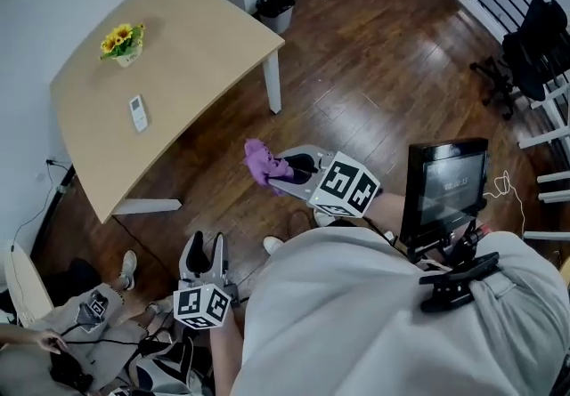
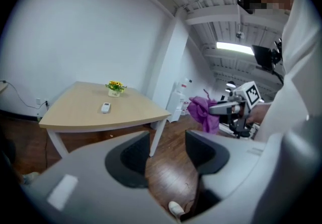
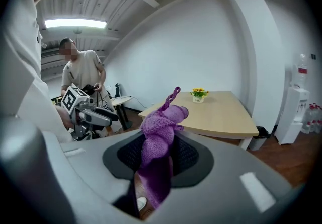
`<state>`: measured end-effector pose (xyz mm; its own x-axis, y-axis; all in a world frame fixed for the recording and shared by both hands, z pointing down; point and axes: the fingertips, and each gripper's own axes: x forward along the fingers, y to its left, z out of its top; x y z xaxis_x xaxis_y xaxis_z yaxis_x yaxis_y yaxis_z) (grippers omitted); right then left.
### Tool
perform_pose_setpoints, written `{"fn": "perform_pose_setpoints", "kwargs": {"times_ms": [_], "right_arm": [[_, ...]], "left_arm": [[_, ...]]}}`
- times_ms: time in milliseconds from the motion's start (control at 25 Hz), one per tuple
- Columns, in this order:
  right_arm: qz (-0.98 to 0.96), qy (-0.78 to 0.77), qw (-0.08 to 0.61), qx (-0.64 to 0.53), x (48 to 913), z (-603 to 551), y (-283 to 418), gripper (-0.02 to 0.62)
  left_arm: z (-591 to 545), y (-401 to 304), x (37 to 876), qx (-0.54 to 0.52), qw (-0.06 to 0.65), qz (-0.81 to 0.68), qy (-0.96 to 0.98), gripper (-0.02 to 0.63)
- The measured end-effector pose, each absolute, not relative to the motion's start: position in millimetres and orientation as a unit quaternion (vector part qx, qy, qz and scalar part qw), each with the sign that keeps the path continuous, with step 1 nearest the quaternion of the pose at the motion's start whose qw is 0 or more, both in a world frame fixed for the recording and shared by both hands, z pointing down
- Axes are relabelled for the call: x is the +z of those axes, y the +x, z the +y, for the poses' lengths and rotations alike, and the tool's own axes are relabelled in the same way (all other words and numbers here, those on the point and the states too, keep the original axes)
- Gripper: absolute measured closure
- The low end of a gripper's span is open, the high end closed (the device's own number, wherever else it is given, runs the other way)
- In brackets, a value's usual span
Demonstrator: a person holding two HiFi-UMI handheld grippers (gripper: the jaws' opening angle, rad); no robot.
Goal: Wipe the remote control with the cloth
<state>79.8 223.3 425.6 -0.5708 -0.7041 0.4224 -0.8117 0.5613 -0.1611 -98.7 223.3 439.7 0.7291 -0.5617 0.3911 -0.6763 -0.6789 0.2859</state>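
Note:
The white remote control (image 1: 138, 112) lies on the light wooden table (image 1: 205, 38), well ahead of both grippers; the left gripper view also shows the remote (image 2: 105, 107), small and far off. My right gripper (image 1: 294, 167) hangs in the air over the wooden floor, shut on the purple cloth (image 1: 264, 163). The cloth (image 3: 160, 137) bunches up between its pads and droops below them. My left gripper (image 1: 206, 252) is lower and to the left, near my body, shut with nothing between its jaws (image 2: 167, 155). Both point towards the table.
A small pot of yellow flowers (image 1: 123, 43) stands on the table behind the remote. A black bin (image 1: 274, 4) sits past the table's far corner, and a black chair (image 1: 525, 38) at the right. Another person (image 1: 80, 323) sits on the floor at the lower left.

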Motion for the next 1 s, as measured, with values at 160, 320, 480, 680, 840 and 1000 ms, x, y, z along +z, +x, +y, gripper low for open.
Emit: {"fn": "perform_pose_setpoints", "kwargs": {"times_ms": [160,320,480,680,840,1000], "right_arm": [[-0.864,0.446,0.159,0.169,424.4,237.8,104.7,0.469],[-0.860,0.458,0.155,0.162,419.6,249.5,120.6,0.469],[-0.858,0.462,0.150,0.170,419.9,264.2,136.1,0.469],[-0.861,0.458,0.152,0.161,420.2,263.4,140.3,0.468],[-0.863,0.454,0.160,0.154,423.0,264.5,139.2,0.469],[-0.866,0.449,0.160,0.151,419.6,267.3,137.9,0.469]], "left_arm": [[229.6,-63.8,429.8,0.138,0.190,-0.318,0.918,0.365],[239.9,-45.9,428.9,0.155,0.184,-0.301,0.923,0.365],[253.2,-27.7,426.6,0.170,0.187,-0.300,0.920,0.364],[255.2,-21.1,431.5,0.170,0.183,-0.300,0.921,0.365],[254.7,-22.9,434.7,0.178,0.186,-0.313,0.914,0.364],[254.9,-29.2,446.9,0.188,0.175,-0.323,0.911,0.364]]}}
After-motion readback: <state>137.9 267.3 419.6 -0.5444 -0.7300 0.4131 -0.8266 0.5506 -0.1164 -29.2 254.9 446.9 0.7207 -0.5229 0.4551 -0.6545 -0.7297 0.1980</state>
